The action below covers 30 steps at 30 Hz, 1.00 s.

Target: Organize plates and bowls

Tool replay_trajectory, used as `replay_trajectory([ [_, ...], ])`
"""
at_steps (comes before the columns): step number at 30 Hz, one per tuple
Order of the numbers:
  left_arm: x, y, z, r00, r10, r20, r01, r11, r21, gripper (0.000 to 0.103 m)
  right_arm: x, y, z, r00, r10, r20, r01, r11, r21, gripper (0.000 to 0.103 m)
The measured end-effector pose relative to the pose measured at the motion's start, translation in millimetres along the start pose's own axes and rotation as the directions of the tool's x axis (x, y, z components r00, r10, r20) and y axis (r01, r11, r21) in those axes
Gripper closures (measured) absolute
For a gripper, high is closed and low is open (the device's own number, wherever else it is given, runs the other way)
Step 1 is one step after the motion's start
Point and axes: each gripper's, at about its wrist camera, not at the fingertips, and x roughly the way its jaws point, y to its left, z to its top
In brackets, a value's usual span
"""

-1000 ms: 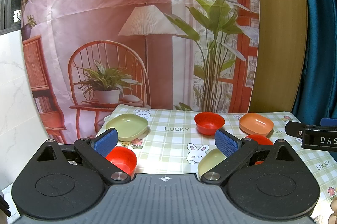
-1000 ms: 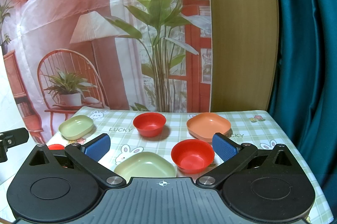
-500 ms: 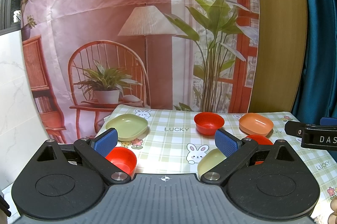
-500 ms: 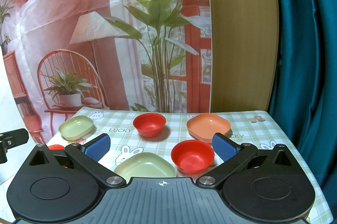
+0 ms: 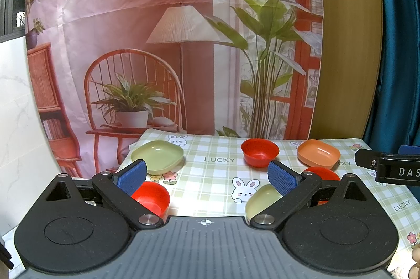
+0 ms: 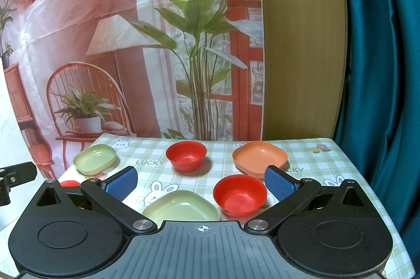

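While nothing is yet gripped, both tools hang spread wide and empty over the near edge of the green checked tablecloth [image 6: 309, 145]. Right gripper [image 6: 200, 184] nearest the red round plastic bowl [image 6: 239, 195], just ahead and slightly right, beside the pale green rounded-square plate [image 6: 181, 206]. Left gripper [image 5: 207, 178] nearest another red bowl [image 5: 152, 197], low left. Farther back: a third red bowl [image 6: 186, 155], orange plate [image 6: 260, 157], second green plate [image 6: 94, 158]. No obstruction between.
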Motion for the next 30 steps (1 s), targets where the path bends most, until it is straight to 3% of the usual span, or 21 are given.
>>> replay_trajectory([
  [24, 1.3, -0.3, -0.6, 1.000, -0.003, -0.006, 0.003, 1.000, 0.000, 0.003, 1.6, -0.8, -1.9, 1.000, 0.002, -0.005, -0.002, 1.000, 0.003, 0.000],
  [30, 10.0, -7.0, -3.7, 1.000, 0.011, 0.005, -0.011, 0.999, 0.037, 0.003, 6.9, -0.5, -0.9, 1.000, -0.005, -0.004, 0.005, 1.000, -0.001, 0.000],
])
